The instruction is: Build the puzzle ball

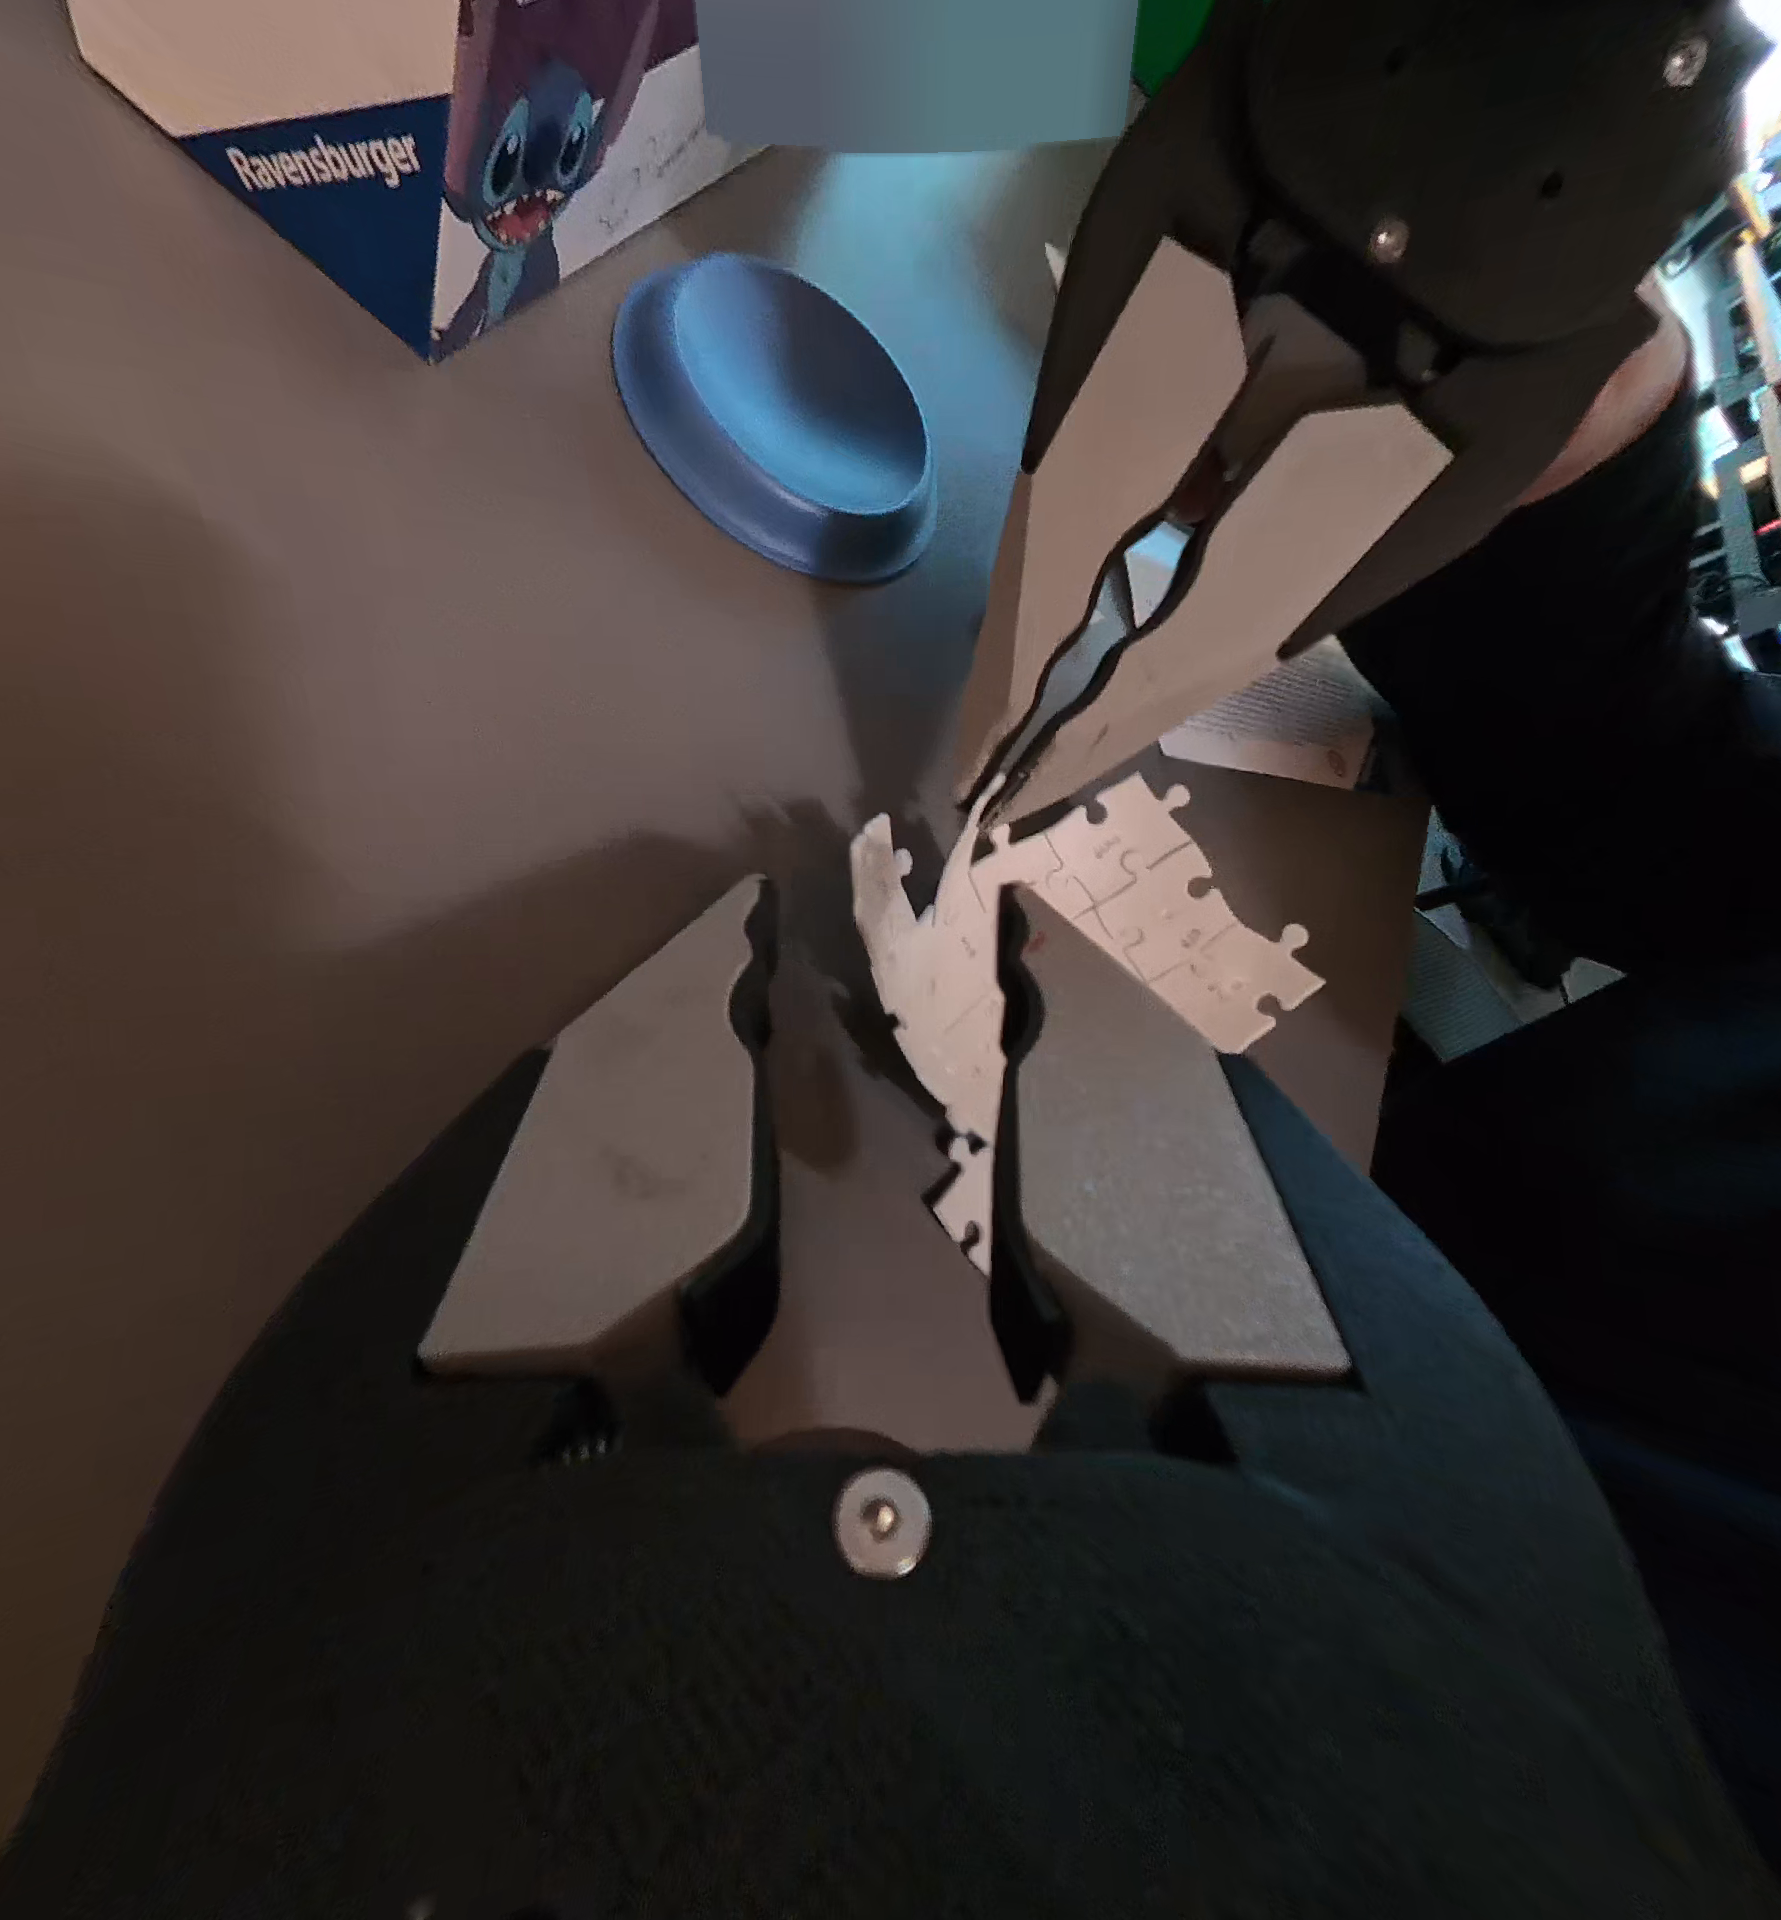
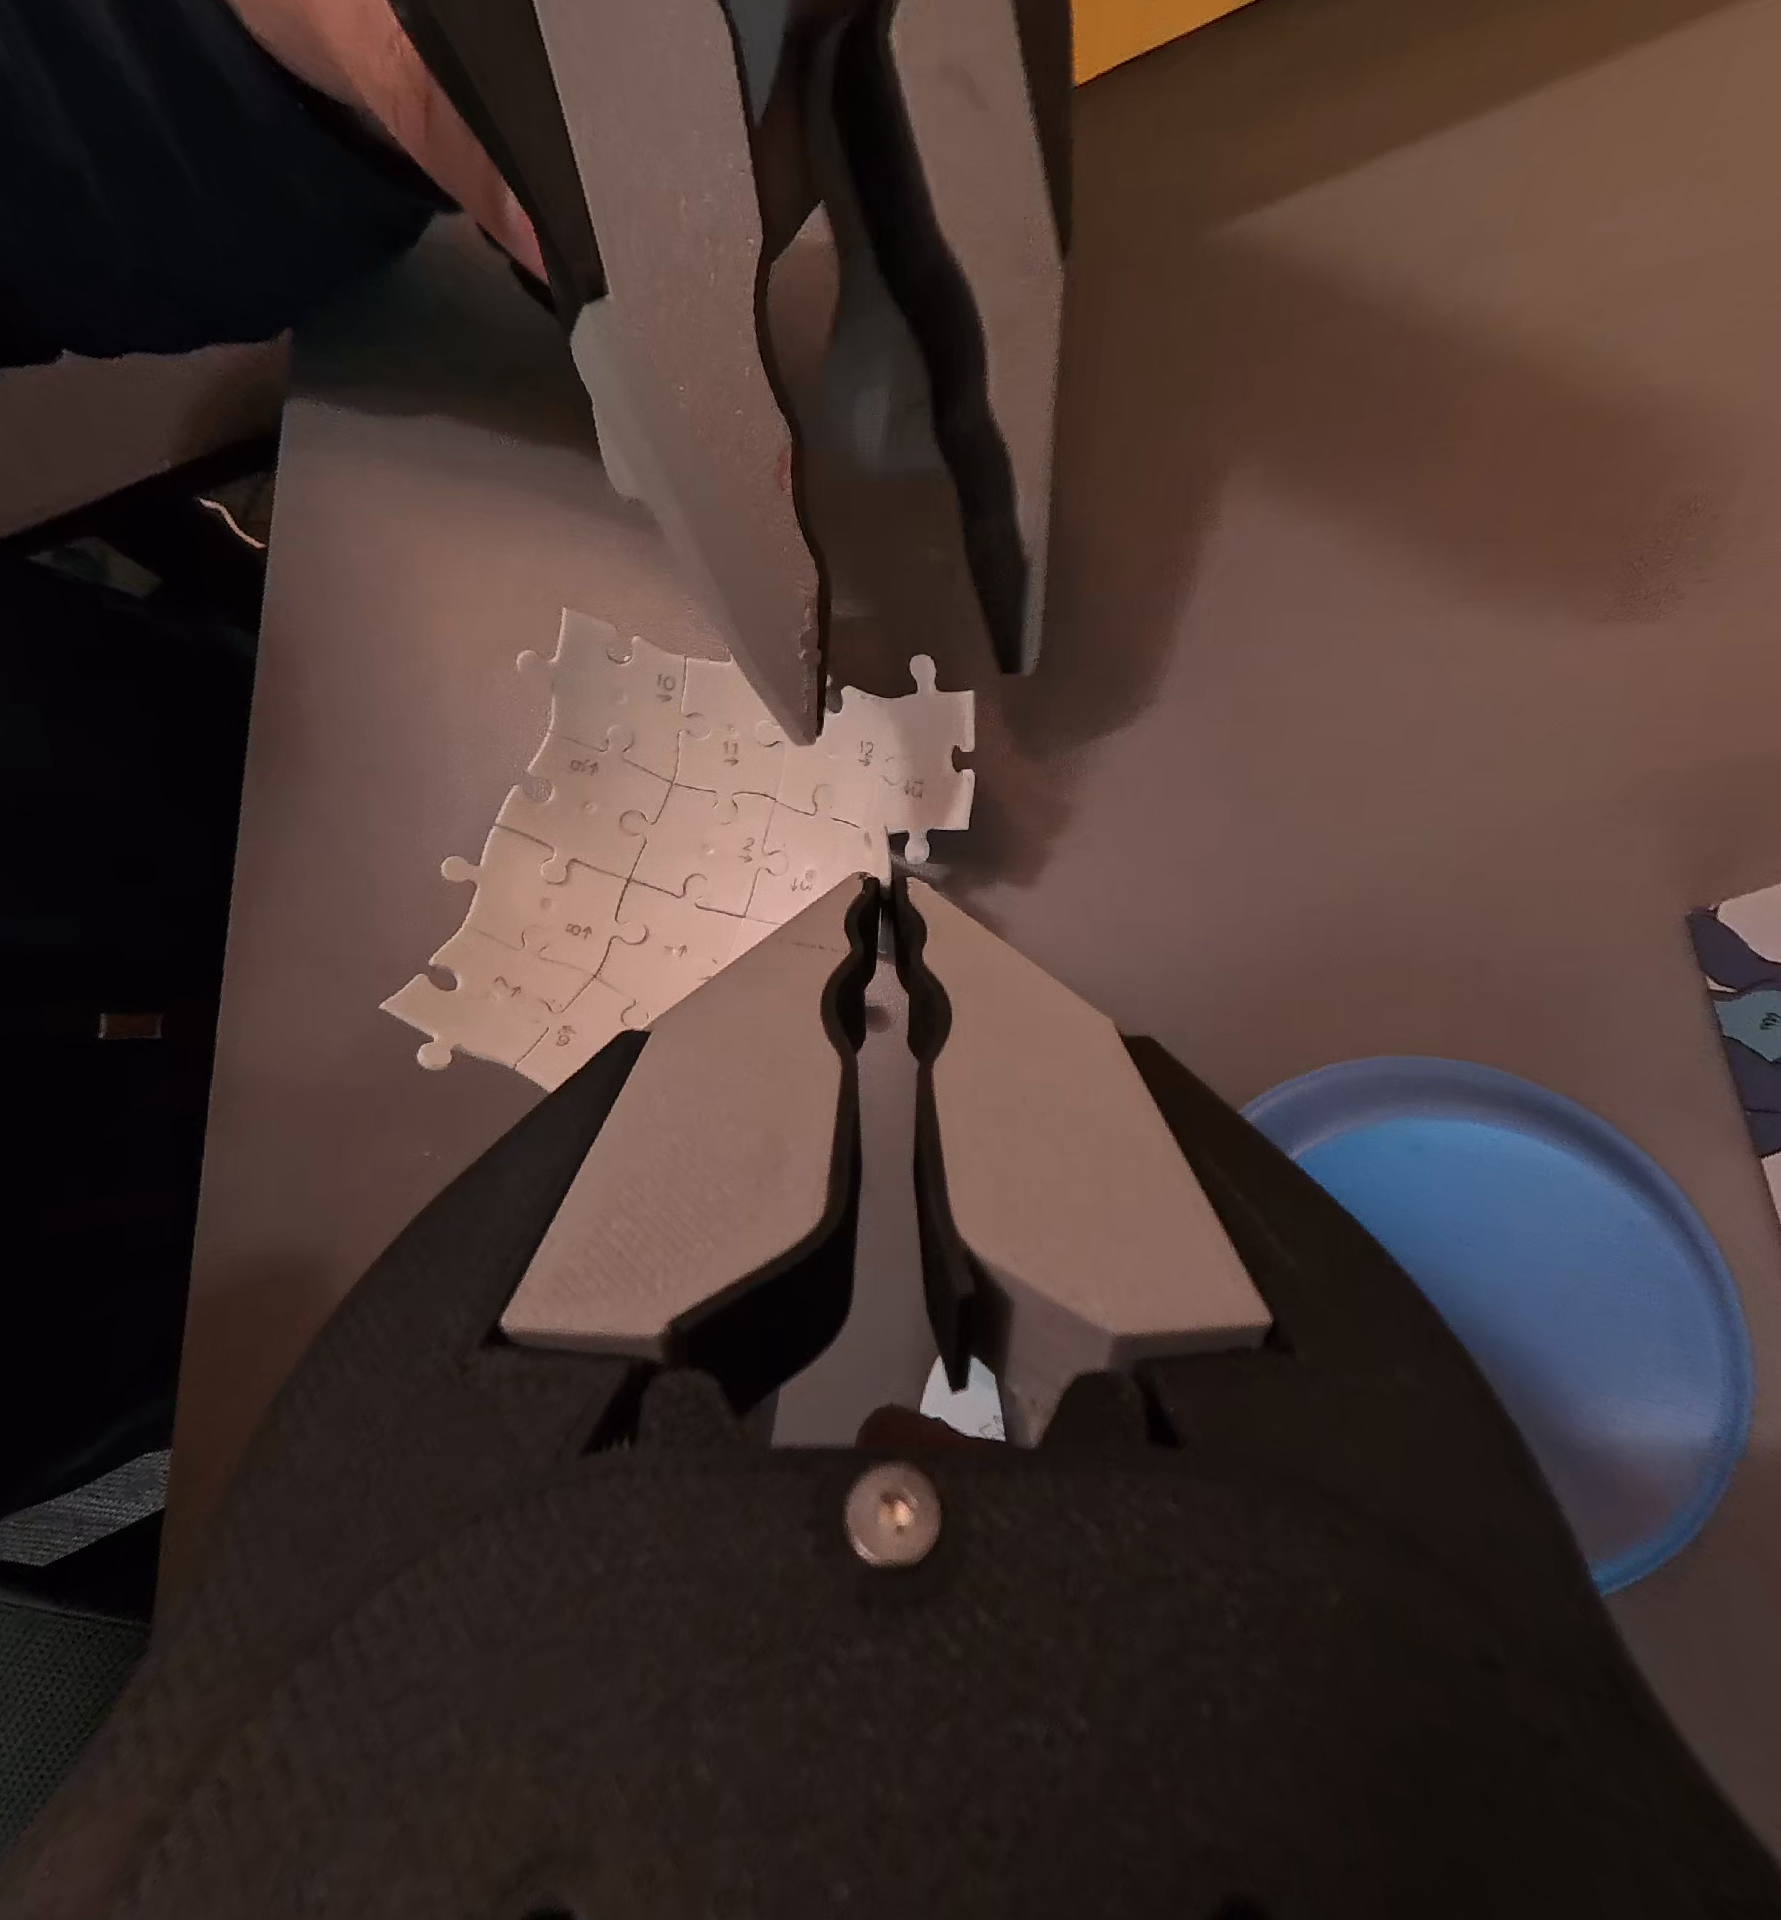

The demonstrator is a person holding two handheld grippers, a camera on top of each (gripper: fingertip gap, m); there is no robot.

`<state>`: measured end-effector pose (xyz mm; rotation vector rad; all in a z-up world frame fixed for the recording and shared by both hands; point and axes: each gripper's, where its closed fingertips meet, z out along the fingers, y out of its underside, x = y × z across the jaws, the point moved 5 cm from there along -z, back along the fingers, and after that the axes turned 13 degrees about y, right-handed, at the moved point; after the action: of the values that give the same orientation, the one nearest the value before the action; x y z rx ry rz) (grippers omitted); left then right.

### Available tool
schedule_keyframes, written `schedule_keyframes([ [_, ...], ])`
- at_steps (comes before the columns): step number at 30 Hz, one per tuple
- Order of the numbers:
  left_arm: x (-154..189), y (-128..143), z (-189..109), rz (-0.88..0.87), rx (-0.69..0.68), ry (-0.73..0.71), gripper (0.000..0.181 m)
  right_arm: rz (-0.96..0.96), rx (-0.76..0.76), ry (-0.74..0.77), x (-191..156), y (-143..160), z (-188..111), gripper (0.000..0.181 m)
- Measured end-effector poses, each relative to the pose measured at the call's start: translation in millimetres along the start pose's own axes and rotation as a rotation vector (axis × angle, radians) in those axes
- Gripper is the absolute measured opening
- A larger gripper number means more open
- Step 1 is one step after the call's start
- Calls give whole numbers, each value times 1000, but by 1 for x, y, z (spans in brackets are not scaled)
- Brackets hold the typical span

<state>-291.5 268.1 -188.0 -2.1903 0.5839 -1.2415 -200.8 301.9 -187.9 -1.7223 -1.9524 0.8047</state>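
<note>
Right wrist view: I am pinching the near edge of the joined puzzle sheet with my right gripper, its fingers pressed almost together on the white plastic. My left gripper is reaching in from the far side with its fingers spread, one tip resting on or just above the sheet's far edge; I cannot tell which. In the left wrist view the same left gripper is standing apart around nothing, with the sheet partly behind its right finger, while the right gripper is clamping the sheet's upper corner. The sheet is showing its numbered blank back, lying partly on the table near the edge and curving slightly where I am lifting it. As for progress, I am judging the task to be early: roughly a dozen or more curved pieces are interlocked into one patch, but no closed ball is forming yet, and most of the sphere is remaining to be built. The blue stand is waiting unused beside the puzzle box; a printed leaflet is lying near the table's edge. The surface is a plain grey-brown tabletop in a dim room.
</note>
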Motion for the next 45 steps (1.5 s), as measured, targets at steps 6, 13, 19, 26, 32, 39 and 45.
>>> schedule_keyframes([
  [6,-11,-17,14,46,-154,-50,59,6,2,-2,0,1,-1,0],
  [13,-2,-15,27,-10,-354,166,59,22,0,-13,1,4,0,0],
  [19,-5,-4,32,27,-427,111,20,61,-2,-25,1,6,-1,0],
  [26,4,6,29,-15,-337,149,21,111,-11,-58,-2,7,1,0],
  [32,7,7,28,-19,-235,123,19,194,-14,-94,-4,10,3,0],
  [39,10,17,29,-23,-201,112,20,283,-18,-153,-2,13,4,0],
  [45,11,21,33,-36,-181,119,16,289,-13,-161,-4,12,5,0],
])
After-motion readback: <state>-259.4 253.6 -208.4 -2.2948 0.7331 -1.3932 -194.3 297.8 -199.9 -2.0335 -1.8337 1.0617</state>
